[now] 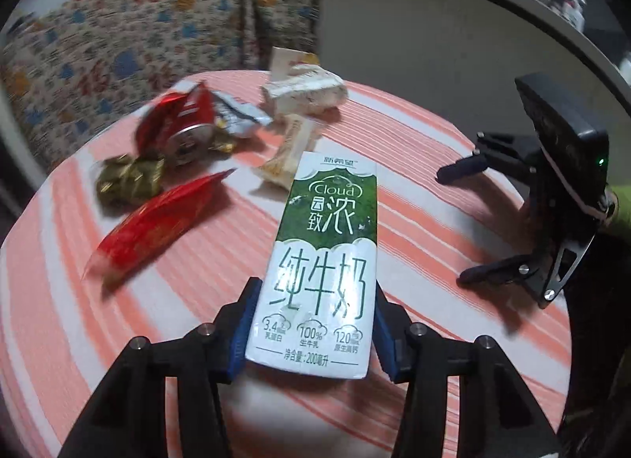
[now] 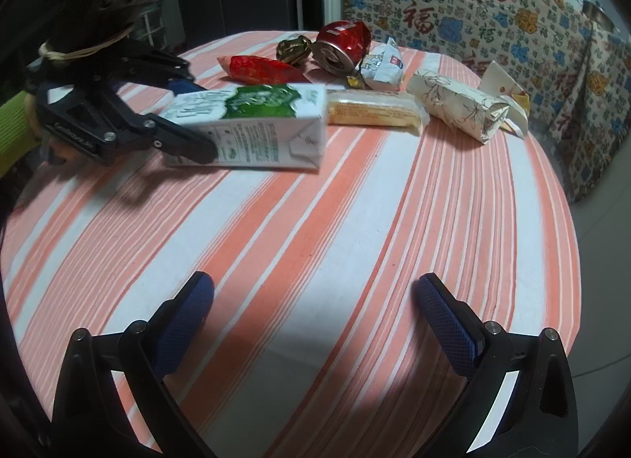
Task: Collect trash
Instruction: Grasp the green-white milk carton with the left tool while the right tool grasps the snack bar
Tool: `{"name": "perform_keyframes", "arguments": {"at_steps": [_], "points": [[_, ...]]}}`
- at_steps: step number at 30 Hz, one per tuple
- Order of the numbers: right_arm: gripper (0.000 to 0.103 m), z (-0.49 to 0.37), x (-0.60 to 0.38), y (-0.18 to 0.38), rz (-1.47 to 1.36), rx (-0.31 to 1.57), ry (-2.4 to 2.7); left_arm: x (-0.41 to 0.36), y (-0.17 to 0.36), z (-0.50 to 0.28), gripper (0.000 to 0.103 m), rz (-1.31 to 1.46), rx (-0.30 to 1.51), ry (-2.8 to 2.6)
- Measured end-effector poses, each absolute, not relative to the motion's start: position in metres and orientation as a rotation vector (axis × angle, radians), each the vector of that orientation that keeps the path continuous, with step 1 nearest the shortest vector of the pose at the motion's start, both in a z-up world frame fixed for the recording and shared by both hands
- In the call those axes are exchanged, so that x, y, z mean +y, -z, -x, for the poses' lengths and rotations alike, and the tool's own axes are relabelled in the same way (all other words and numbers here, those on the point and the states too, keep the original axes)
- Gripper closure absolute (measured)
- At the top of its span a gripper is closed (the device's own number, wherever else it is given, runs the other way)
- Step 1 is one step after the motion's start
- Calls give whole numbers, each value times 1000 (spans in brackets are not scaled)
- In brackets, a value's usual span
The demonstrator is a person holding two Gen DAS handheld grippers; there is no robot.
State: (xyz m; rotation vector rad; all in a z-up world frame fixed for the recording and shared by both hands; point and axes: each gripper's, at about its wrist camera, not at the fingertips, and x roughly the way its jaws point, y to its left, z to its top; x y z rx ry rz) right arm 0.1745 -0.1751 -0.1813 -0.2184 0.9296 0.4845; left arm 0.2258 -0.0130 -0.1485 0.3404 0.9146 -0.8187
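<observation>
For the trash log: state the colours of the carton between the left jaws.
The milk carton is green on top and white below with green lettering, clearest in the left wrist view.

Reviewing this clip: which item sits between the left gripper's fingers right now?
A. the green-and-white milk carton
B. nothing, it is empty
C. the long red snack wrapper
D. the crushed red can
A: the left gripper has its blue pads against both sides of the milk carton, while the right gripper is open over the striped tablecloth.
</observation>
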Motion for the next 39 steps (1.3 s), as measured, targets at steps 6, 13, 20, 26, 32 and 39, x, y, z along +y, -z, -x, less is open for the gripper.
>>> {"name": "perform_keyframes", "arguments": {"at_steps": [6,13,20,26,32,39], "points": [[0,-174,-176,181,221,929,-484,37,135,-184,51,-112,882,440],[1,-174,-177,181,221,931,-474,40,146,-180,43,-42,890,187],[1,-189,-206,173,114,947,-405,16,167,-183,22,-144,897,82],[2,-209,-244,169,-3,948,-308,34,172,-190,9,-41,940,63],[2,-239,-236,161,-193,971,-316,34,174,-193,1,-34,952,28],[1,-302,-174,168,-395,1008,-122,36,174,-192,1,-30,951,31]]}}
